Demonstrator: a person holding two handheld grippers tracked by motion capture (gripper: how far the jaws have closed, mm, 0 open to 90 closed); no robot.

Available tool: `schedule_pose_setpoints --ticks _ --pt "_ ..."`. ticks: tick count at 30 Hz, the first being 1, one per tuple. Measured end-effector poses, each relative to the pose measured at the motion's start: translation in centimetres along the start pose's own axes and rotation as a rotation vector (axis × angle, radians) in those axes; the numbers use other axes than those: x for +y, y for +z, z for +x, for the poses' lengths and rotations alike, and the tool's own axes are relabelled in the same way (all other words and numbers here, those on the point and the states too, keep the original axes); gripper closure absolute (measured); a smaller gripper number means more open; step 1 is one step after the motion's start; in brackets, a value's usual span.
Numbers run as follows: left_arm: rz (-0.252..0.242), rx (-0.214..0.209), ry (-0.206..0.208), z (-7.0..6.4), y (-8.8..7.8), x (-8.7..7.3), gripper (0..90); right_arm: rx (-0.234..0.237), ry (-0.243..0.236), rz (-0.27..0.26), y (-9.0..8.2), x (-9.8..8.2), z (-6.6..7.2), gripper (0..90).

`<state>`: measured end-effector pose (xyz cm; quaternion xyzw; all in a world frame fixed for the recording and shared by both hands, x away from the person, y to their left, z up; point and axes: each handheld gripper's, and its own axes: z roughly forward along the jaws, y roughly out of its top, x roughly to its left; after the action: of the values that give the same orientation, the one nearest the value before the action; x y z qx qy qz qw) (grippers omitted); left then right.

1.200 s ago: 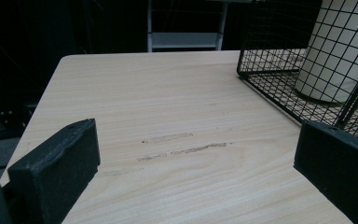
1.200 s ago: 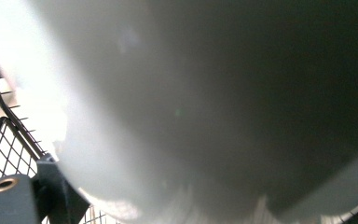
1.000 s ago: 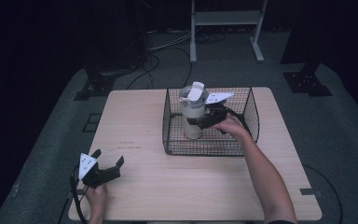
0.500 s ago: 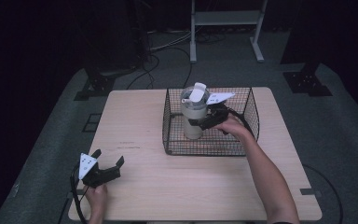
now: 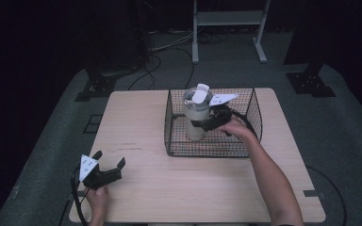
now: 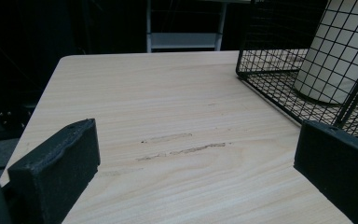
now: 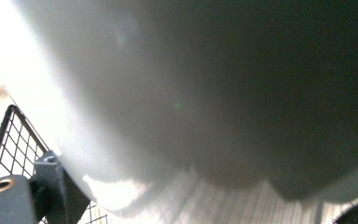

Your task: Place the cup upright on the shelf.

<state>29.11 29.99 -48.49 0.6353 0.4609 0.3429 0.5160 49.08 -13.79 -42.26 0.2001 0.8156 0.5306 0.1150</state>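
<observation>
The right gripper [image 5: 202, 124] is in the wire basket [image 5: 254, 101], jaws clamped on the body of the pale tumbler [image 5: 195, 117], which stands upright at the basket's left side with its lid flap up. From here it looks like a lift out, so the grip wants to stay square and firm on that smooth wall, and the cup should rise straight until its base clears the rim, or it may catch the mesh. In the right gripper view the tumbler [image 7: 191, 93] presses right against the camera, so the hold looks deep. The left gripper [image 5: 107, 173] rests at the table's [image 5: 136, 117] near left corner, jaws wide apart and empty, well away from the basket [image 6: 279, 81].
</observation>
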Motion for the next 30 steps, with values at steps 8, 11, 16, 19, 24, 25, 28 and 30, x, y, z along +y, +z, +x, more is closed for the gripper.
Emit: schedule_pose_setpoints --ticks 8,11,16,19,24,25,28,30 --pt "-0.002 0.002 -0.005 0.1 0.0 0.0 0.0 0.000 0.002 0.002 -0.2 0.0 0.0 6.5" --pt "-0.002 0.002 -0.003 0.0 0.0 0.0 0.0 0.001 0.002 -0.004 -0.3 0.0 0.0 4.0" --pt "0.001 0.004 -0.002 0.0 0.1 0.0 0.0 0.000 -0.005 -0.005 -0.9 0.2 0.0 3.2" --pt "-0.001 0.003 -0.003 0.0 0.1 0.0 0.0 0.003 0.001 -0.004 -1.1 0.3 0.0 3.1" --pt "0.001 0.004 -0.002 0.0 0.1 0.0 0.0 0.003 -0.001 0.005 -1.5 0.3 0.0 3.3" --pt "0.002 0.004 -0.001 0.0 0.1 0.0 0.0 -0.001 0.004 0.008 -1.7 0.4 0.1 3.3" --pt "-0.001 0.002 -0.002 0.0 0.0 0.0 0.0 -0.007 0.000 0.016 -1.9 0.5 0.2 3.3" --pt "-0.001 0.001 -0.002 0.0 0.0 0.0 0.0 -0.009 0.001 0.023 -2.0 0.5 0.3 3.3"
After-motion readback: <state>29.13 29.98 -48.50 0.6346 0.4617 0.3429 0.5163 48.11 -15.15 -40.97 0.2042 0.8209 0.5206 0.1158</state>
